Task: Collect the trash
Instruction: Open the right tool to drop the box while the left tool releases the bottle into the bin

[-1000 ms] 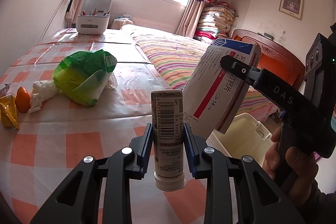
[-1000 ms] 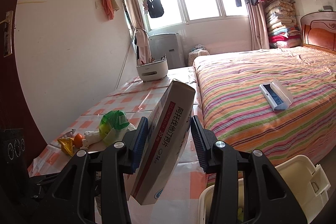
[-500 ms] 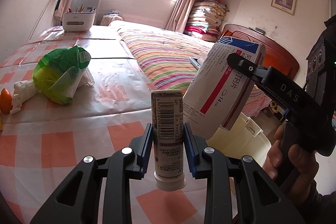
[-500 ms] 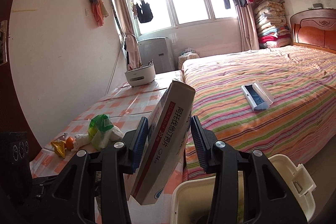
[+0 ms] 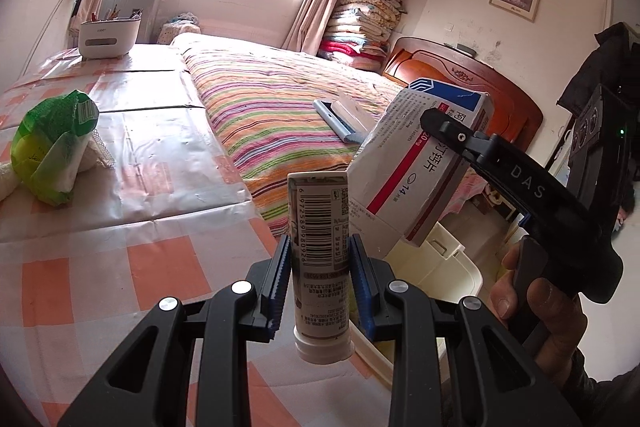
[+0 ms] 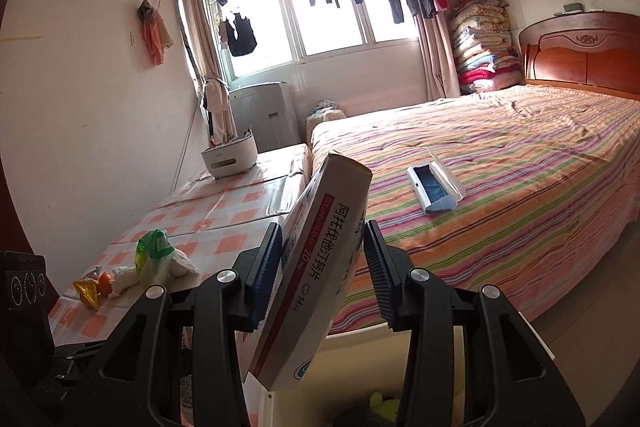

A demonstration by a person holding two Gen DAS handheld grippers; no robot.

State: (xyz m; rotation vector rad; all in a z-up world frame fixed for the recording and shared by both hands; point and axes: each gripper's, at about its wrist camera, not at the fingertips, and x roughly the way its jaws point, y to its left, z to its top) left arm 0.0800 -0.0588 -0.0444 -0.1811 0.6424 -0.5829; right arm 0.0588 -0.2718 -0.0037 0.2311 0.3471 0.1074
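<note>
Right gripper (image 6: pixel 323 269): black frame, blue ribbed pads; the left pad presses the box, the right pad stands slightly apart from it.
Medicine box (image 6: pixel 316 275): white card with red stripe and black characters, tilted, upper end leaning right, lower end hanging over the bin.
Bin (image 6: pixel 360 337): cream rim, near, directly below the gripper.
Table (image 6: pixel 224 211): left, orange-and-white check cover.
On table, near left: green bag (image 6: pixel 154 255), white wad (image 6: pixel 182 264), orange fruit (image 6: pixel 105 281), gold wrapper (image 6: pixel 87 291).
On table, far: white caddy (image 6: pixel 229 158).
Bed (image 6: pixel 500 187): right, striped cover, carrying a blue-and-white case (image 6: pixel 434 189).
Window (image 6: pixel 332 23): far, clothes hung before it.
</note>
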